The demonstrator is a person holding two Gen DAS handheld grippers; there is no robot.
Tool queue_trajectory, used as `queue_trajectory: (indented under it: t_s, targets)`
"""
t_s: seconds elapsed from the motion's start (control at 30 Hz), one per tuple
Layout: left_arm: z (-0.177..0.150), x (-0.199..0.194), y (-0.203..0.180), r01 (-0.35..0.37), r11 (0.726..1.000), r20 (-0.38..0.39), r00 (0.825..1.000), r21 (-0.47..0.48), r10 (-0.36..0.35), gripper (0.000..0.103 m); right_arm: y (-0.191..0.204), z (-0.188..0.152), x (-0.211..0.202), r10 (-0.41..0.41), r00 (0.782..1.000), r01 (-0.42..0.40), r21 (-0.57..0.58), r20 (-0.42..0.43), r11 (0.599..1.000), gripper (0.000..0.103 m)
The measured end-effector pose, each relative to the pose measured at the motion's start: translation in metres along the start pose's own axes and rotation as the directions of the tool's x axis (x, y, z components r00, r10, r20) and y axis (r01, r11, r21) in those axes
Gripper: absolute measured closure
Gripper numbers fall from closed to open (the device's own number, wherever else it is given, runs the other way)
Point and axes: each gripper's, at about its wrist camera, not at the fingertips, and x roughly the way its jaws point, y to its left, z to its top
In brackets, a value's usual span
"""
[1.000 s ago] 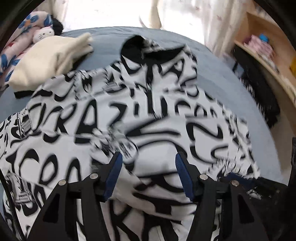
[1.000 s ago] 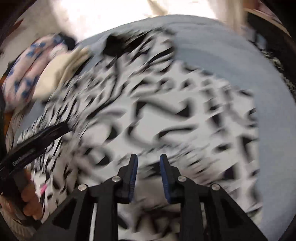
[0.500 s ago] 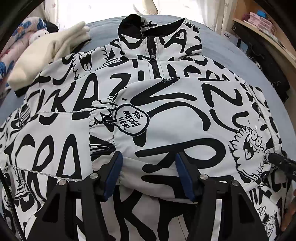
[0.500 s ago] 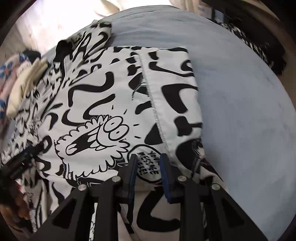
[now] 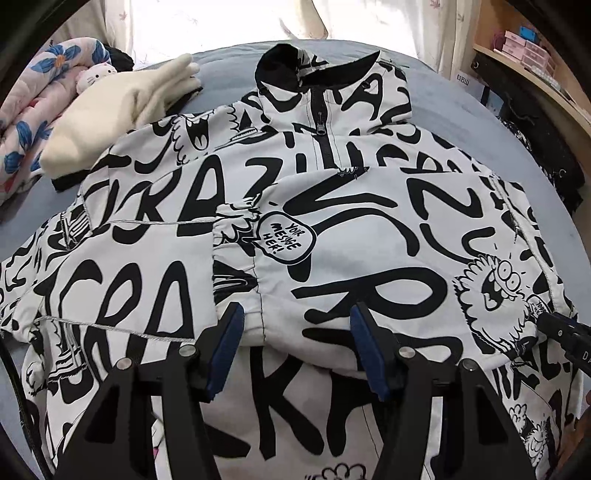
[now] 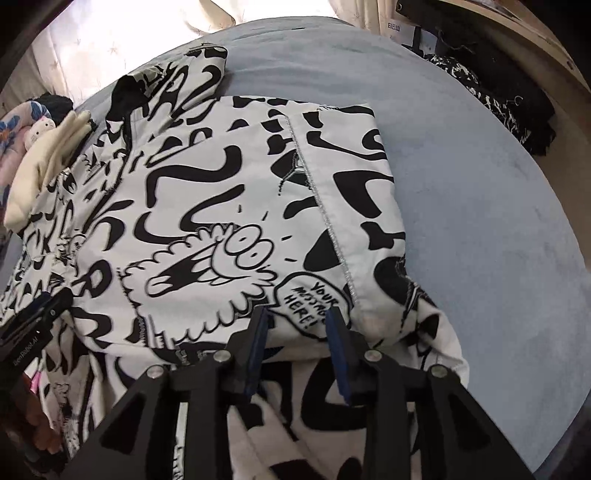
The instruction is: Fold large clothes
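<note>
My left gripper [image 5: 297, 341] gapes over the jacket [image 5: 369, 229], my right gripper [image 6: 297, 330] has just been opening, and only its view shows the folded sleeve's edge [image 6: 391, 206].

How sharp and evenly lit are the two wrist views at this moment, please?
Left wrist view: jacket print crisp, curtain blown out by backlight, edges bowed by fisheye. Right wrist view: jacket sharp mid-frame, smeared beside the right gripper; curtain overexposed.
</note>
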Motion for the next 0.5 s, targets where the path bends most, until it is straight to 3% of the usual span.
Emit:
queue_trajectory:
  t_s: [0.5]
  targets:
    - [-0.014, -0.05, 0.005, 0.001, 1.0, 0.027, 1.0, 0.004, -0.001, 0.044, 0.022, -0.022, -0.037, 0.034, 0.999, -0.035, 0.031, 0.009, 0.999, 0.07]
